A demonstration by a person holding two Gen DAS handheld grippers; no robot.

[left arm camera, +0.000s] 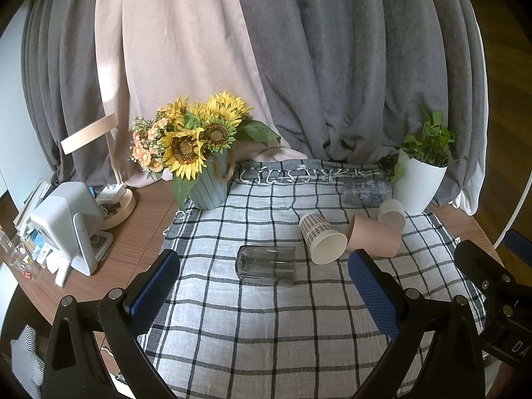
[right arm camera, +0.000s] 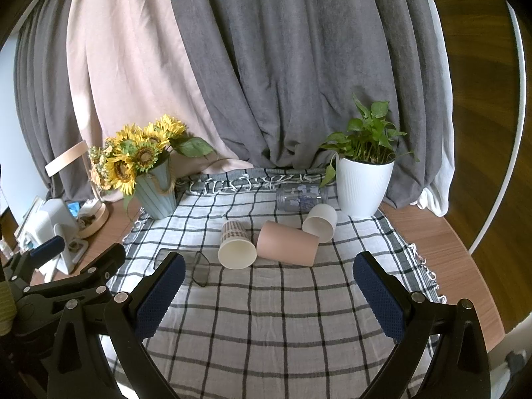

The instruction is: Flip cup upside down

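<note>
Cups lie on their sides on the checked cloth (right arm camera: 266, 316), largest first: the pink cup (right arm camera: 287, 244) mid-cloth, touching the plaid cup (right arm camera: 236, 244) on its left; the glass (left arm camera: 266, 265) nearer us; the white cup (right arm camera: 320, 222) behind; we judge the paper ones light and crushable, the glass slick and fragile, so we would pinch a wall gently mid-height; left gripper (left arm camera: 264, 291) and right gripper (right arm camera: 268, 291) both gape, empty
</note>
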